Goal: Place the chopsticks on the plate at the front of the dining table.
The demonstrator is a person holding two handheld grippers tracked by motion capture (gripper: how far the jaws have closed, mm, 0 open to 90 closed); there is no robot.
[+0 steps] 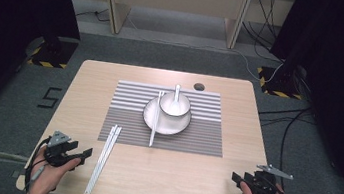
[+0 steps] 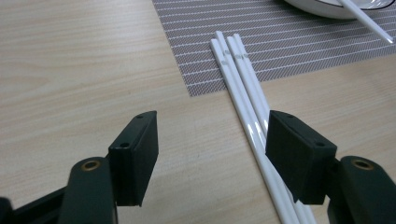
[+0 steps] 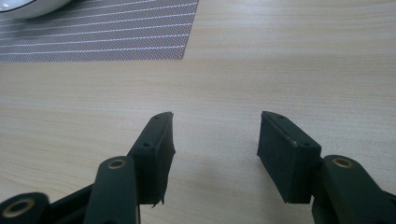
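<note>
The loose chopsticks lie on the worktop, tips on the striped mat, just beside the left claw, which gapes wide; the right claw is wide too. Thin, stiff and probably slippery, they seem best pinched mid-length.

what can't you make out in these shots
- High view: the inside of the bowl is too small to tell whether anything but the spoon is in it.
- Left gripper view: the near ends of the loose chopsticks are hidden behind the left gripper; the plate is cut off by the top edge.
- Right gripper view: the dish rim is cut off at the top-left corner.
</note>
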